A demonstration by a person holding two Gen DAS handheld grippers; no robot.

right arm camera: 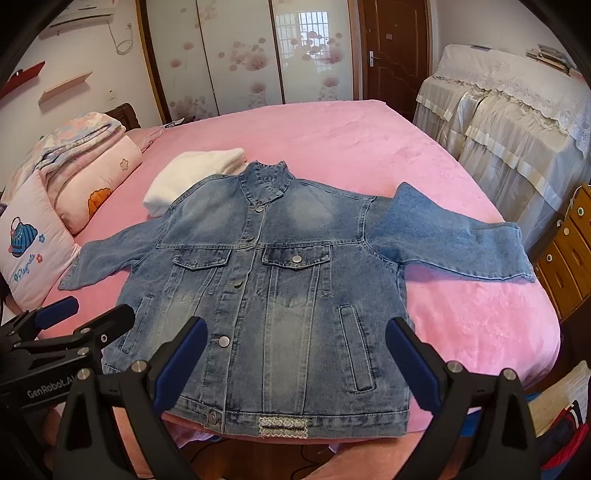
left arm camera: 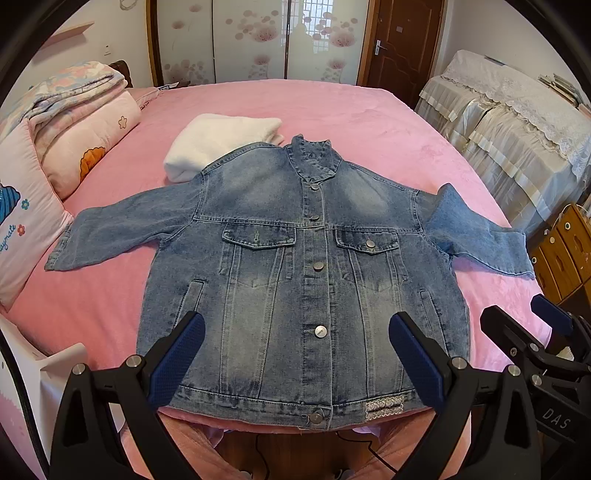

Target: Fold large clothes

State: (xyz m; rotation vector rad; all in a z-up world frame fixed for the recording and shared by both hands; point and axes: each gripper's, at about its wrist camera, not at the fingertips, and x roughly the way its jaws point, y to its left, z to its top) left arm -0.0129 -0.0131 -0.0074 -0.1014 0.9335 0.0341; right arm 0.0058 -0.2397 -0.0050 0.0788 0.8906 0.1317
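Soft, even daylight filled both views, brightest far ahead. Focus stayed sharp. Fisheye bending and black vignetting marked the edges.

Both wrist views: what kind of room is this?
Most likely a home bedroom: a denim jacket lies on a pink bed, with pillows alongside and floral sliding wardrobe doors behind.

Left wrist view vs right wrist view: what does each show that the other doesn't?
Only the left wrist view shows the right gripper, at its right edge.

Only the right wrist view shows the left gripper at its left edge, a wall-mounted air conditioner and a red shelf.

Both show the denim jacket spread flat, buttoned and unfolded on the pink bed, the folded white garment behind it, and both grippers' jaws open, holding nothing.
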